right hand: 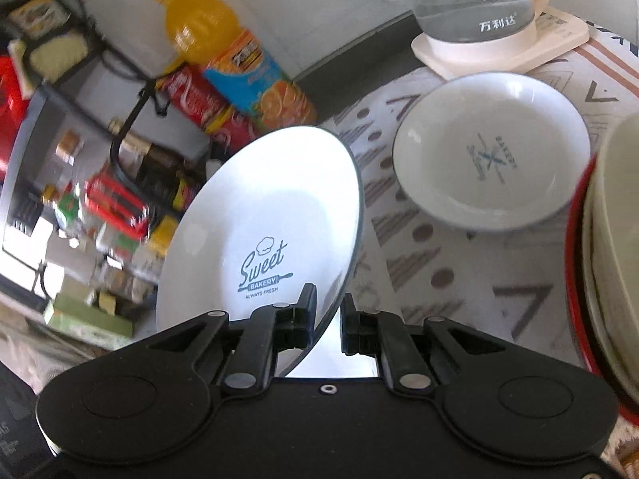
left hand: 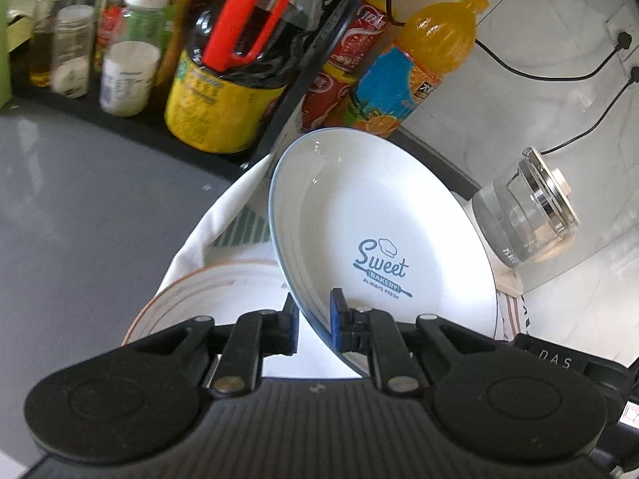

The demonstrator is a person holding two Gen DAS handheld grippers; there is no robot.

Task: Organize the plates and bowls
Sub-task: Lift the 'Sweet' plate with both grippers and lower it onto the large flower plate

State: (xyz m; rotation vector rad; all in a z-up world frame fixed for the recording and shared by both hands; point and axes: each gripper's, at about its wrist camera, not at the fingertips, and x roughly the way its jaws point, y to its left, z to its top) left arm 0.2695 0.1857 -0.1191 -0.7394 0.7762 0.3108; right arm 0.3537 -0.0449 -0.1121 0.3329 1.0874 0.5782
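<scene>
Looks like a home kitchen counter: oil jug (left hand: 223, 92), spice jars (left hand: 72, 52) and an orange drink bottle (right hand: 235, 64) crowd the far side, with a glass kettle (right hand: 479, 12) far right on a patterned cloth (right hand: 431, 263).

I have a white plate (left hand: 383, 235) with a thin blue rim and "Sweet Bakery" printed in blue, tilted up on edge. A second plate (right hand: 263, 231) with the same print is tilted up too, leaning left. Beneath the first, a white plate with an orange rim (left hand: 207, 299) lies flat on the cloth. Far right, a small white dish (right hand: 491, 151) with a blue print rests flat. At the right edge, cream bowls (right hand: 615, 247) sit stacked inside a red-rimmed one.
</scene>
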